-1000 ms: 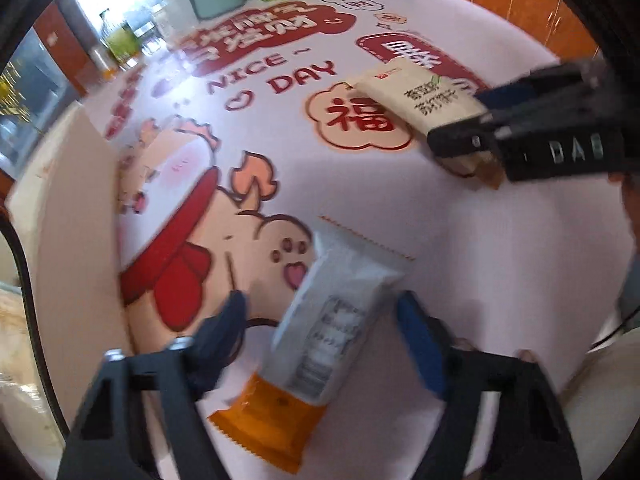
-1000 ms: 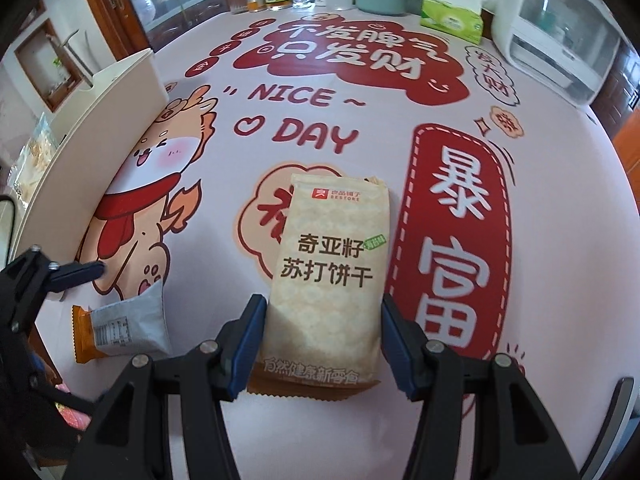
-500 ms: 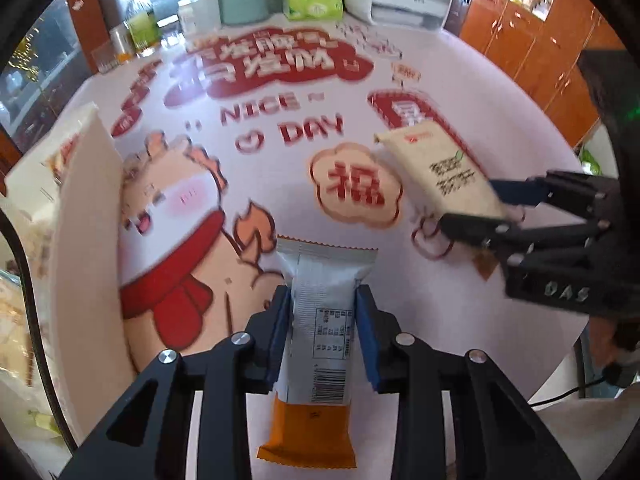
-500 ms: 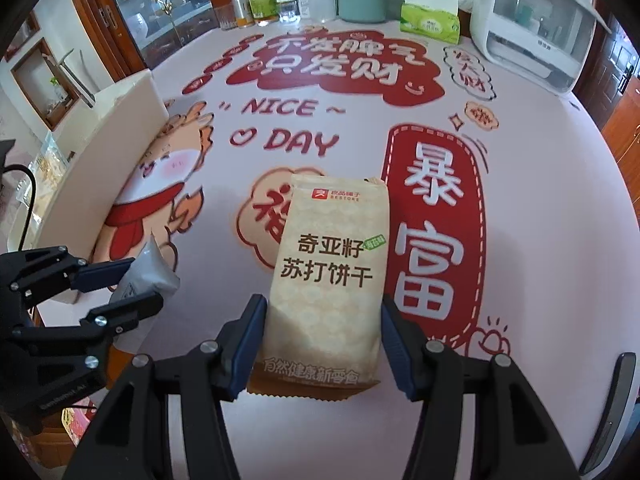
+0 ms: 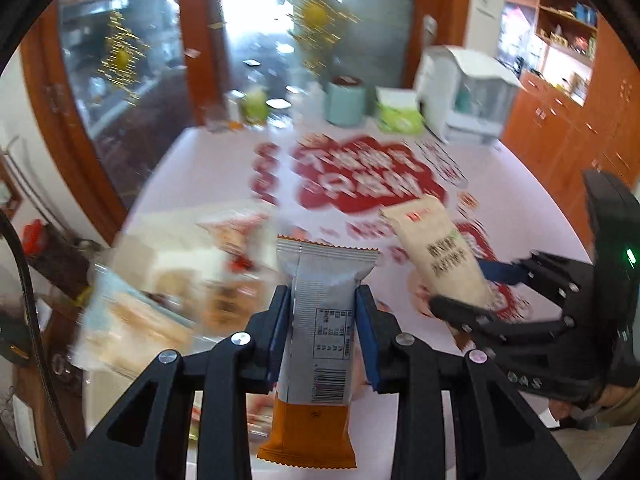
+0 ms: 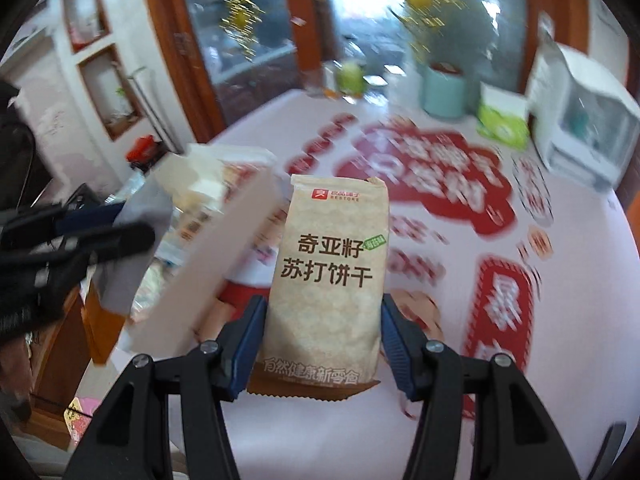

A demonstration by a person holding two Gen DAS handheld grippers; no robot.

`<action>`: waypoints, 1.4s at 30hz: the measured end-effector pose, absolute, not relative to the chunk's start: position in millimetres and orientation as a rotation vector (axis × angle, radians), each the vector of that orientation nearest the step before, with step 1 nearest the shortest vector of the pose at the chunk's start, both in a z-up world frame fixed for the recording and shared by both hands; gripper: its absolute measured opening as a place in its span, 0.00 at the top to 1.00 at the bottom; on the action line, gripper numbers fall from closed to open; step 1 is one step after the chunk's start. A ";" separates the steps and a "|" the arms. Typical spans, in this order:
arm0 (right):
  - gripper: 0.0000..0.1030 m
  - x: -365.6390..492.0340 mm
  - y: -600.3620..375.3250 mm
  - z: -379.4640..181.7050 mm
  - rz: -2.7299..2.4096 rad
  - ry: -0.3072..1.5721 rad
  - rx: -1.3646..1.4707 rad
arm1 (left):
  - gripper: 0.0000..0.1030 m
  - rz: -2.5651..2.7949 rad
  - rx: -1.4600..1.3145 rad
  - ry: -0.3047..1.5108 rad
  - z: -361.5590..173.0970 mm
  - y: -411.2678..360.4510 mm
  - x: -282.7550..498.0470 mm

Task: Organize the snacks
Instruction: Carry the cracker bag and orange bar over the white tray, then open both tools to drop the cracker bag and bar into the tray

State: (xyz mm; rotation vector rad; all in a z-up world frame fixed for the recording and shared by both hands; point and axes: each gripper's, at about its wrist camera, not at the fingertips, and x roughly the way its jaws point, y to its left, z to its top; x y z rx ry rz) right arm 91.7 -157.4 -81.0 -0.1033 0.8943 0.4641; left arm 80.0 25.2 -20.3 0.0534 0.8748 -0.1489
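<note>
The left gripper (image 5: 323, 328) clamps a grey-and-orange foil snack packet (image 5: 316, 344) between its blue pads — lifted clear of the pink printed tablecloth (image 5: 520, 184). The right gripper (image 6: 323, 334) squeezes a beige paper cracker packet (image 6: 330, 276), also held aloft, near a blurred white storage box (image 6: 224, 240).

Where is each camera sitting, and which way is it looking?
Left wrist: sits on the left gripper, looking along its fingers at the silver and orange snack bar it holds; the right gripper shows at right.
Right wrist: sits on the right gripper, looking at its beige cracker pack; the left gripper shows at left.
Both show the printed tablecloth and green tissue box.
</note>
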 end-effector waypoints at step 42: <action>0.71 73.8 68.1 -39.1 0.212 0.866 -0.142 | 0.03 -0.238 0.097 0.943 -41.6 199.2 180.9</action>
